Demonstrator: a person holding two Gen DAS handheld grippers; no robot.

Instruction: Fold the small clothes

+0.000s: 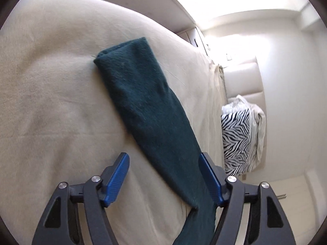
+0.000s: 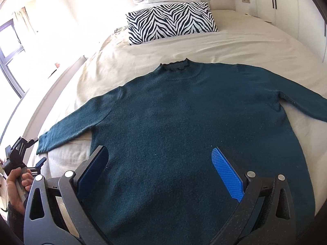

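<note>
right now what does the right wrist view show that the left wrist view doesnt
Only the right wrist view shows the whole teal sweater spread flat, its ruffled collar, both sleeves out, the window, the person's left hand and the open right gripper.

Only the left wrist view shows one sleeve close up, running between the fingers of the open left gripper, untouched.

Both show the sweater, the cream bed sheet and the zebra pillow.

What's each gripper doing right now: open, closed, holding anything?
Left gripper: open, holding nothing; the sweater sleeve lies between its fingers.
Right gripper: open, empty, above the sweater's body.
</note>
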